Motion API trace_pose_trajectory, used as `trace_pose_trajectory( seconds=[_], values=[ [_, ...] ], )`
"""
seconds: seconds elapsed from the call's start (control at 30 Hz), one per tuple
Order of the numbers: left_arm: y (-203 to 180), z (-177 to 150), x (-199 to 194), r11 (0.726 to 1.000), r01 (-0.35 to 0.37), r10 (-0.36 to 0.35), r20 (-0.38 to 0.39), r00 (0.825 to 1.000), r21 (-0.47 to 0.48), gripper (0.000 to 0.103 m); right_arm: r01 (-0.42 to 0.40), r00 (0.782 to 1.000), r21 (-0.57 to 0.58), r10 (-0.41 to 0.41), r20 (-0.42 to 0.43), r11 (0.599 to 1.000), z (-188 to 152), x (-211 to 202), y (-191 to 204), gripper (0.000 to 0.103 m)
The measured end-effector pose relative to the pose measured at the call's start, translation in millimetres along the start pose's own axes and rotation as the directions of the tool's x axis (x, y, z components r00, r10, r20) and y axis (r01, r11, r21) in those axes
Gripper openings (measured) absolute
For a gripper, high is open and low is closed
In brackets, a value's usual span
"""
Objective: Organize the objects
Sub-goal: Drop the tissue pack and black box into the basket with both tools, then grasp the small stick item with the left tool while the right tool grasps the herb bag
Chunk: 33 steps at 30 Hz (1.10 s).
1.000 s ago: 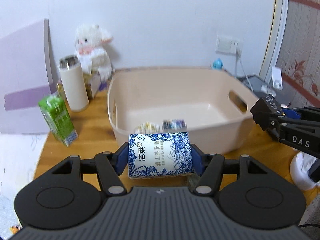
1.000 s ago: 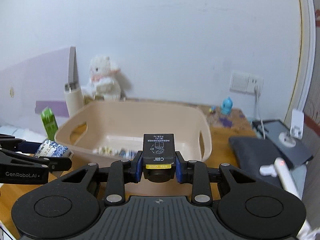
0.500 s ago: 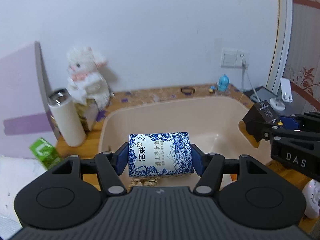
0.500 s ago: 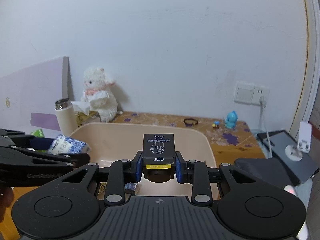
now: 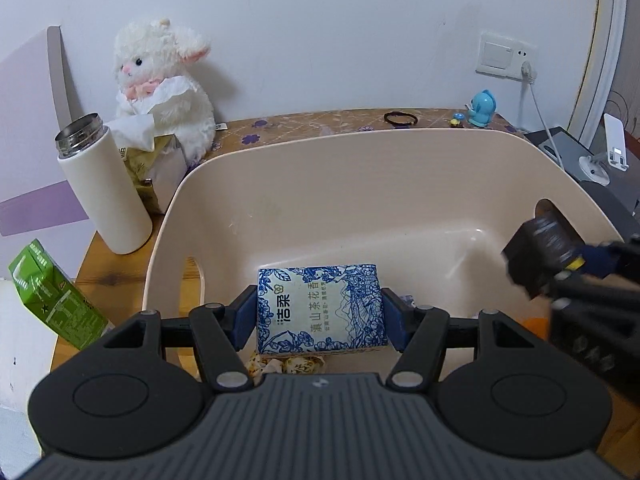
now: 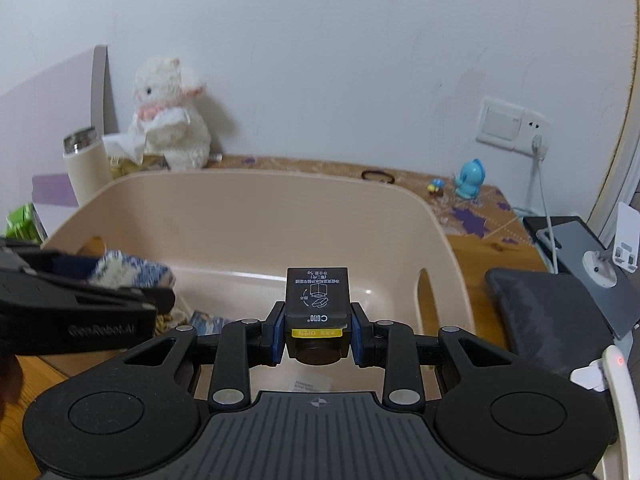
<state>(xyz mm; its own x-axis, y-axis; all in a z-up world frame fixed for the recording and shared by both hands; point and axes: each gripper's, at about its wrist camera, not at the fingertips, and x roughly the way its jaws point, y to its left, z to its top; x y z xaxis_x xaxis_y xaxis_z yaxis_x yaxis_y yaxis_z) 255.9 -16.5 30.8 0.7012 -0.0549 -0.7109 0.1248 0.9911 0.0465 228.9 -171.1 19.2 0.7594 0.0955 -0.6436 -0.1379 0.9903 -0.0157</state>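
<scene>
My left gripper (image 5: pixel 320 314) is shut on a blue-and-white tissue pack (image 5: pixel 322 312) and holds it inside the beige plastic basin (image 5: pixel 360 184), above its floor. My right gripper (image 6: pixel 318 330) is shut on a small black box (image 6: pixel 317 300) with a yellow label, held over the basin's (image 6: pixel 256 216) near right part. The right gripper and its box (image 5: pixel 540 256) show blurred at the right of the left wrist view. The left gripper with the tissue pack (image 6: pixel 132 274) shows at the left of the right wrist view. Small wrapped items (image 5: pixel 286 364) lie on the basin floor.
A white thermos (image 5: pixel 104 188), a white plush lamb (image 5: pixel 160 88) and a green carton (image 5: pixel 52 296) stand left of the basin. A blue figurine (image 5: pixel 482 108) and a hair tie (image 5: pixel 400 119) lie behind it. A dark pad (image 6: pixel 548 316) and a phone stand (image 6: pixel 624 248) are at the right.
Both grippers have moved forward and down over the basin, still holding their objects. The tissue pack is now inside the basin and the black box is over its right part.
</scene>
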Motion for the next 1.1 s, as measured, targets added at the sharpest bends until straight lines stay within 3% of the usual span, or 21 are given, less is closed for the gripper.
trace_pose_trajectory(
  seconds=[0.1, 0.13, 0.3, 0.4, 0.67, 1.1],
  values=[
    [-3.0, -1.4, -1.6, 1.000, -0.010, 0.010, -0.003, 1.000, 0.019, 0.066, 0.006, 1.000, -0.009, -0.006, -0.012, 1.000, -2.8, 3.1, 3.9, 0.029],
    [-3.2, -2.5, -2.8, 1.000, -0.010, 0.010, -0.004, 1.000, 0.022, 0.066, 0.008, 1.000, -0.010, -0.008, -0.007, 1.000, -3.6, 1.9, 4.6, 0.039],
    [-2.2, -3.1, -12.9, 1.000, 0.010, -0.010, -0.001, 1.000, 0.026, 0.068, 0.015, 0.999, -0.015, -0.015, 0.030, 1.000, -3.8, -14.3, 4.7, 0.046],
    [-1.3, -3.8, -25.5, 1.000, -0.005, 0.005, 0.024, 1.000, 0.021, 0.082, 0.016, 0.998, -0.002, -0.016, 0.060, 1.000, -3.7, -29.2, 1.7, 0.055],
    [0.5, -11.0, -62.2, 1.000, -0.012, 0.010, 0.070, 0.997, 0.020, 0.090, 0.006, 0.994, 0.005, -0.007, 0.112, 1.000, -13.3, -70.7, -1.1, 0.069],
    [13.6, -49.0, -98.8, 1.000, 0.002, 0.000, 0.088, 0.996, -0.015, 0.090, -0.017, 0.997, -0.024, 0.019, 0.077, 1.000, -52.0, -94.4, 6.4, 0.072]
  ],
)
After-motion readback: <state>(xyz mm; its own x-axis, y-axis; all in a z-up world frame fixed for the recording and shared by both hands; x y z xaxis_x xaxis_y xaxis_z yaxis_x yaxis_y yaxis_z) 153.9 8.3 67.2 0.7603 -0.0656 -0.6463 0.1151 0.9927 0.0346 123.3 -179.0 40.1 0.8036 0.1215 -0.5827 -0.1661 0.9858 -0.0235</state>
